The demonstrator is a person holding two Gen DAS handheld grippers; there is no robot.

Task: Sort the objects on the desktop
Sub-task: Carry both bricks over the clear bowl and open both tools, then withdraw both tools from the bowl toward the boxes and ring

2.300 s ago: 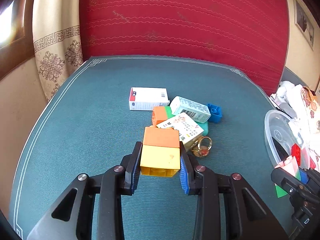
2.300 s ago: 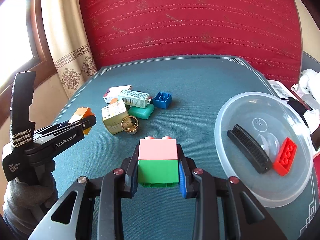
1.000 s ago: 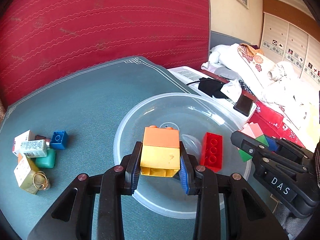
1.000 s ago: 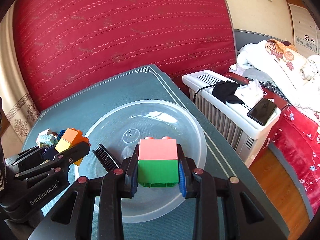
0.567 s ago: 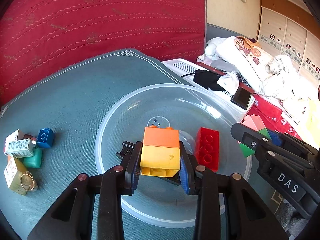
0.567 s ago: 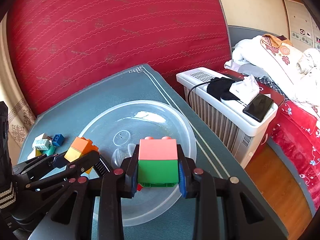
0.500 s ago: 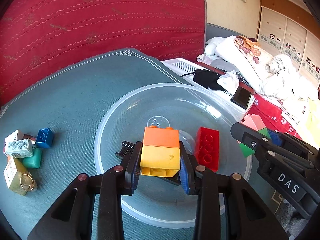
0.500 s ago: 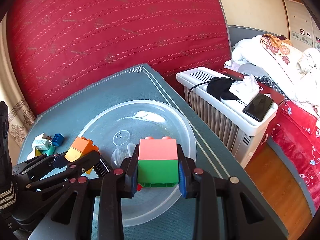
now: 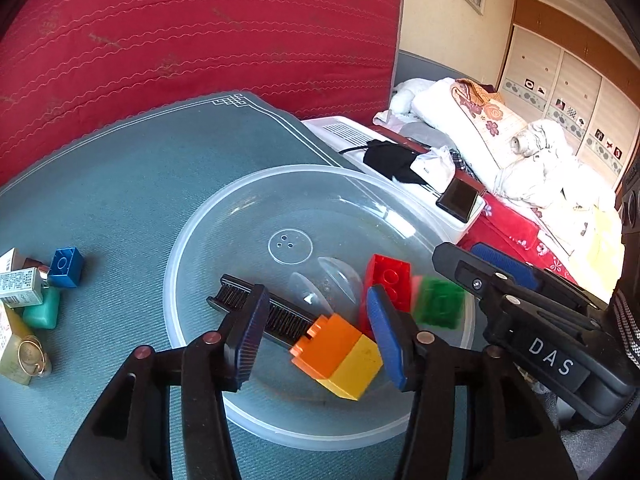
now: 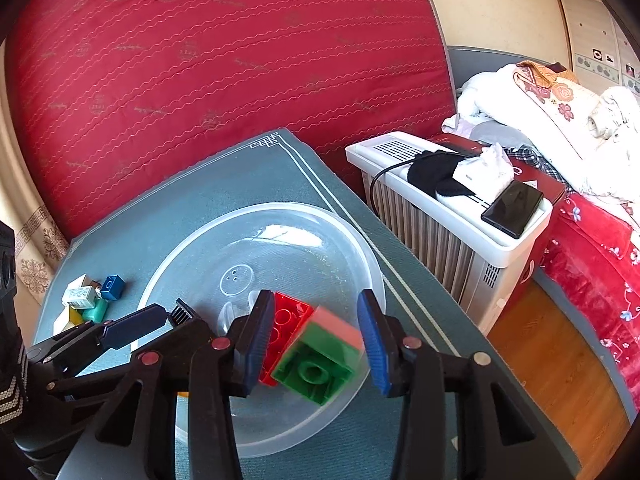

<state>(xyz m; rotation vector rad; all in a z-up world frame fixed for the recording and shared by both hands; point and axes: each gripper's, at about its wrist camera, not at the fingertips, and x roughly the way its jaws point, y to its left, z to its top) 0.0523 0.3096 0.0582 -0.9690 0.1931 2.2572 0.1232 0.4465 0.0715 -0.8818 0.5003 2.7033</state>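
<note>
The left gripper [image 9: 316,332] has just been opening, and its jaws stand apart over the clear bowl [image 9: 192,240]. Between them the orange-and-yellow block [image 9: 338,350] lies tilted, its yellow end close against the right-hand blue pad, the orange end clear of the other pad; no pad presses on it. From this gripper, a black comb [image 9: 276,316] lies at about 11 o'clock inside the bowl, and a red brick [image 9: 388,278] at 1 o'clock.

The right gripper [image 10: 316,336] has likewise just been opening, with its jaws spread. The pink-and-green block [image 10: 320,356] sits between them, blurred and tipped, green underside toward the camera, touching neither pad as far as can be seen. In the left wrist view this block [image 9: 438,300] shows blurred at the bowl's 3 o'clock side, just beside the red brick, whether resting or in the air cannot be told.

On the teal table mat [image 9: 120,184], well to the 9 o'clock side of the bowl, lie a blue block [image 9: 64,267], a small white box [image 9: 18,286], a teal bar [image 9: 42,312] and a yellow box [image 9: 12,344] with a gold ring [image 9: 30,354] on it. At 2 o'clock from the bowl stands a white heater [image 10: 452,216] with a black phone [image 10: 512,208] on top.
</note>
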